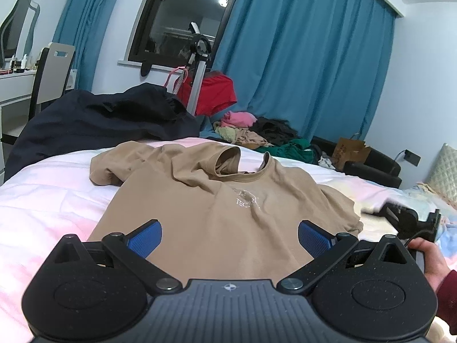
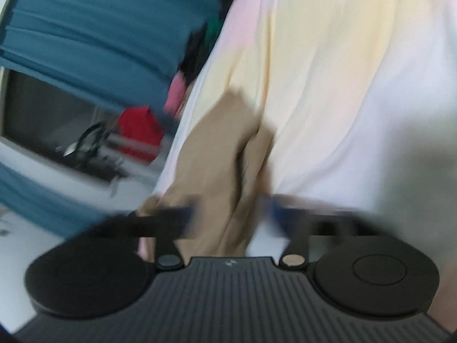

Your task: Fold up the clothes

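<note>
The tan T-shirt (image 1: 228,200) at the centre of the frame is soft, matt knit cloth, creased near the collar, with a faintly shiny pale print on the chest, and it lies on a bed sheet (image 1: 42,200) of smooth matt cloth in pastel pink and white. At the bottom of the frame the left gripper (image 1: 230,237) is matt black plastic with a fine speckled grain, dull metal pivot pins, a ribbed grey body, and blue finger pads (image 1: 314,240) with a finely dotted, rubbery texture. In the upper part of the frame the blue curtains (image 1: 300,57) are heavy matt cloth in long folds, the window pane (image 1: 182,28) is glossy glass reflecting a lamp, and the box (image 1: 352,150) at the right is dull brown cardboard.
</note>
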`<action>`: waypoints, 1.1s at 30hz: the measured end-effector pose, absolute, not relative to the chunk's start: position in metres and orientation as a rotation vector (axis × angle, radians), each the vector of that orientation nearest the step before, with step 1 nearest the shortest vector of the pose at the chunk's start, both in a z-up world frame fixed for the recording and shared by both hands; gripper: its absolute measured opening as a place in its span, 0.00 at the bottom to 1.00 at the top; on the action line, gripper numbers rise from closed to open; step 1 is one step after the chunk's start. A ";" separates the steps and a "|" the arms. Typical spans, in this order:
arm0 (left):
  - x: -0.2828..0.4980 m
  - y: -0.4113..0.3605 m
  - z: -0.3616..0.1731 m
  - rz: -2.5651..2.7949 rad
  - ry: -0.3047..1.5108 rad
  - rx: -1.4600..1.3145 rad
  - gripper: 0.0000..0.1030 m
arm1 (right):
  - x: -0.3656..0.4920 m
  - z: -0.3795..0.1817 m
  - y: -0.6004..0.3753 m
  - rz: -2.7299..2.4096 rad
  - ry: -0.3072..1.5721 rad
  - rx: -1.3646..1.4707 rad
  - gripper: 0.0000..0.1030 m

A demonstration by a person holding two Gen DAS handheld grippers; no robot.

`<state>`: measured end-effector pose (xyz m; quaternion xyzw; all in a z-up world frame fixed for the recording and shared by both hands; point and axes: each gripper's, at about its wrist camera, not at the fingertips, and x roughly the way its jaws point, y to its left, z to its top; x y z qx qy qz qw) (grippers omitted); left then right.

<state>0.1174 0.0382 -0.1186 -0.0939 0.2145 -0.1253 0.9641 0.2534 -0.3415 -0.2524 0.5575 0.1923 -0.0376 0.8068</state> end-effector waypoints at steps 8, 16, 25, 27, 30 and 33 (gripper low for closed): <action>0.123 0.040 -0.122 -0.263 0.456 -0.194 0.99 | 0.289 -0.254 -0.322 -0.087 0.375 0.982 0.86; 0.143 0.040 -0.129 -0.266 0.467 -0.202 1.00 | 0.331 -0.252 -0.331 -0.060 0.258 0.882 0.68; 0.145 0.040 -0.124 -0.279 0.458 -0.208 0.99 | 0.365 -0.208 -0.318 -0.187 0.350 0.625 0.06; 0.142 0.043 -0.120 -0.266 0.454 -0.211 1.00 | 0.361 -0.188 -0.314 -0.216 0.337 0.573 0.05; 0.139 0.049 -0.114 -0.226 0.474 -0.204 0.99 | 0.344 -0.151 -0.305 -0.269 0.323 0.478 0.05; 0.137 0.058 -0.109 -0.185 0.504 -0.192 0.99 | 0.337 -0.110 -0.282 -0.290 0.315 0.367 0.05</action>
